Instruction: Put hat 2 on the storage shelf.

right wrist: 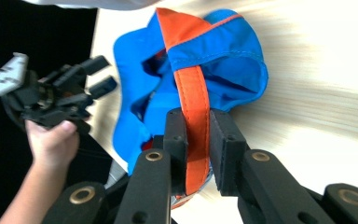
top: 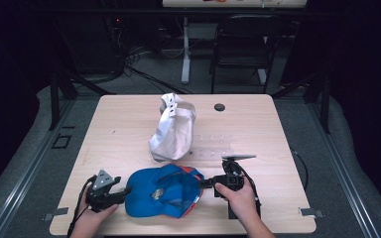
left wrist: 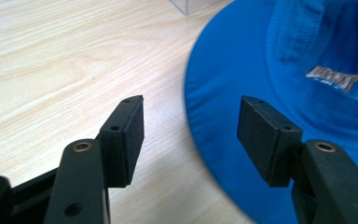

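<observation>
A blue cap (top: pixel 161 191) with orange trim lies near the table's front edge, its brim (left wrist: pixel 223 98) pointing left. My right gripper (top: pixel 208 183) is shut on the cap's orange strap (right wrist: pixel 196 126) at its right side; in the right gripper view both pads press the strap. My left gripper (top: pixel 127 190) stands open at the brim's left edge. In the left gripper view one fingertip (left wrist: pixel 129 135) is over bare wood and the other (left wrist: pixel 263 135) over the brim. A small logo (left wrist: pixel 333 78) shows on the cap.
A white cap (top: pixel 173 128) rests at the middle of the wooden table (top: pixel 119 129). A clear plastic box (top: pixel 212 146) sits to its right, and a dark round hole (top: pixel 220 107) lies near the far edge. A chair (top: pixel 243 44) stands behind the table.
</observation>
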The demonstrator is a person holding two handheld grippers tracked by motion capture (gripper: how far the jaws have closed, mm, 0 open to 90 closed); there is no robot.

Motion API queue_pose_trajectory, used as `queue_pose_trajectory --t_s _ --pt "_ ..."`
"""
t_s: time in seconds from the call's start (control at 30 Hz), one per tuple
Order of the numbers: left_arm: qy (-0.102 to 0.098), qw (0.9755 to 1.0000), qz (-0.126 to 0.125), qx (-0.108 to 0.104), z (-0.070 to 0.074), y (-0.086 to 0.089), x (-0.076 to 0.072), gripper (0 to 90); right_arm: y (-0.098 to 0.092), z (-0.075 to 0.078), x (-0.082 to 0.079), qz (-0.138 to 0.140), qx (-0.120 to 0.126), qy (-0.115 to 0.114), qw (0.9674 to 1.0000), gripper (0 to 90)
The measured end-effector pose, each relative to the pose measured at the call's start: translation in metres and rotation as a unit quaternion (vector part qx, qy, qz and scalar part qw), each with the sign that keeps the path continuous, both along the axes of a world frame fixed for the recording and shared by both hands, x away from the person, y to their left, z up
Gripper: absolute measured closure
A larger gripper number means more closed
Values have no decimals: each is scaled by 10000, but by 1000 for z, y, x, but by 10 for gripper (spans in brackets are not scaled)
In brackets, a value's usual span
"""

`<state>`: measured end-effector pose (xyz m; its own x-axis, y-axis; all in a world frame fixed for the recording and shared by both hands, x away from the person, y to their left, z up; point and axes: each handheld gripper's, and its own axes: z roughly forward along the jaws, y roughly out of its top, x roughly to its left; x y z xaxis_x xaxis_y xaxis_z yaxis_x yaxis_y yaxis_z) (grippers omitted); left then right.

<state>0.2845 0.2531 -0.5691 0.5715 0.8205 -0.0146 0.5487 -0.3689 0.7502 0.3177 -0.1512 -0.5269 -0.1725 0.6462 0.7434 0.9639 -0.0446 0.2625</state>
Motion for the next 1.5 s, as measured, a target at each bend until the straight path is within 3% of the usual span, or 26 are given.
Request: queue_pose_trajectory --t_s 0.07,0.13,0.17,0.2,0.23,0.33,0.4,0.43,0.53,0.6,0.63,0.67,0.7,0.87,0.9,1.0,1.13,1.2,1.33,1.37,1.47,1.5 --pt "6 10000 19 4 1 2 0 417 -5 3 3 84 -334 139 9993 783" --pt "-20 10000 49 -21 1 2 0 417 -8 6 4 117 -285 259 9992 783" --pt "-31 10000 34 13 1 3 1 417 -10 11 5 132 -564 370 9976 783" --pt "-33 10000 49 8 1 3 1 417 -10 9 5 51 -168 290 9994 783" --pt "-31 10000 74 -7 1 3 1 417 -13 15 5 91 -470 340 9983 783" --pt "-31 10000 91 -6 1 5 1 417 -22 22 7 202 -684 387 9967 783" --pt "-29 9999 105 -26 2 5 1 417 -28 27 8 183 -963 486 9940 783" --pt "-11 10000 82 12 2 6 1 417 -30 28 8 146 -778 552 9953 783" --pt "-17 9999 97 -19 2 5 2 417 -38 33 9 -4 -729 793 9942 783" --pt "-23 10000 87 -1 1 5 2 417 -45 36 10 119 -702 883 9936 783" --pt "-23 10000 87 -1 1 5 2 417 -46 37 10 -1 -677 909 9936 784" --pt "27 10000 79 -4 1 4 3 417 -49 38 10 -24 -650 762 9950 784" --pt "29 10000 83 -10 1 4 3 417 -50 42 10 -96 -629 850 9943 784" --pt "23 10000 96 2 1 5 3 417 -56 53 13 -112 -586 783 9951 785" --pt "33 9999 104 -1 1 5 3 417 -55 58 15 -248 -471 812 9953 784" --pt "35 9999 97 2 1 6 3 417 -57 67 18 -122 -296 873 9957 784" --pt "46 9999 91 4 1 5 3 417 -54 77 20 -180 -80 897 9958 784" --pt "55 9999 97 -14 0 5 3 417 -51 86 22 -261 208 902 9954 785" --pt "25 9999 111 -36 0 5 3 417 -50 96 24 -210 490 913 9944 785" --pt "19 9999 117 -53 0 5 3 417 -48 103 25 -240 653 910 9934 785" --pt "27 9999 117 -60 1 6 3 417 -45 115 27 -278 733 840 9934 785" --pt "56 9999 100 -43 1 6 3 417 -45 119 27 -165 724 787 9941 785"
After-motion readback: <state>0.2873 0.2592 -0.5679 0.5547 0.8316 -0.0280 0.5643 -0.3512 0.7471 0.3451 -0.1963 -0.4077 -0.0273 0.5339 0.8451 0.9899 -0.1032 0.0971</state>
